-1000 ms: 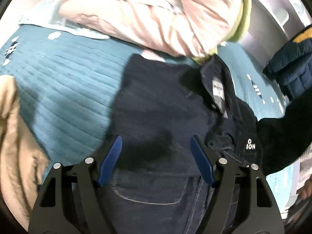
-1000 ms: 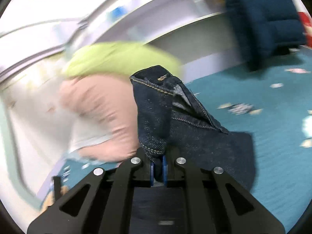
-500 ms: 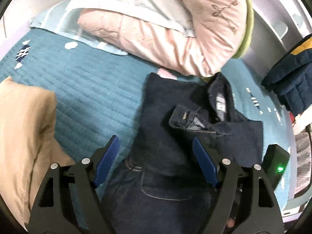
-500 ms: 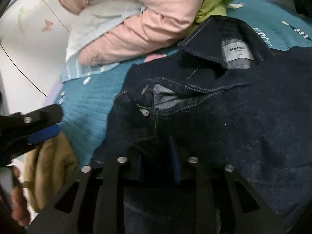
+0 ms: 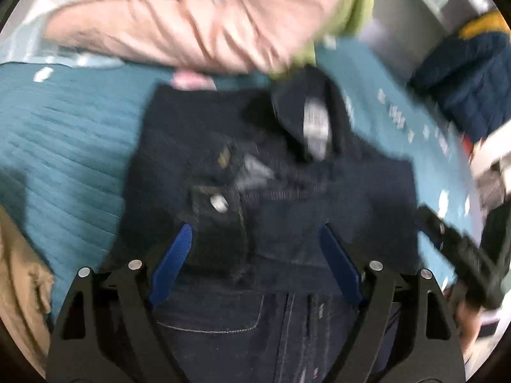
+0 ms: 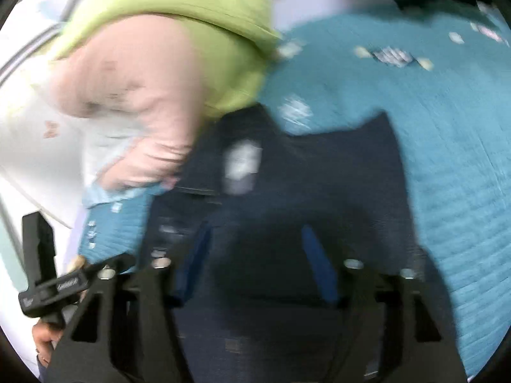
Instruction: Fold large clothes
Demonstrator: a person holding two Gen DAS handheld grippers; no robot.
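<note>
A dark denim jacket (image 5: 335,191) lies on the teal bedspread (image 5: 64,159), collar and white label (image 5: 314,124) at the far end. A folded-in cuff with a metal button (image 5: 218,202) rests on top of it. My left gripper (image 5: 255,249) hovers over the near part of the jacket, its jaws wide and still opening, with only flat cloth below them. The right wrist view is blurred. My right gripper (image 6: 255,255) hangs above the same jacket (image 6: 335,175) with jaws opening, and the blue pads (image 6: 319,265) press on nothing.
A pink quilt (image 5: 207,25) and a green pillow (image 6: 191,9) are heaped just beyond the collar. A tan garment (image 5: 19,271) lies at the left, a navy padded coat (image 5: 463,89) at the right. The bedspread (image 6: 447,127) runs on to the right of the jacket.
The right gripper, shut on a raised denim sleeve a second ago, has come down and let go, and the cuff now lies on the jacket. The left gripper's jaws have spread a little wider.
</note>
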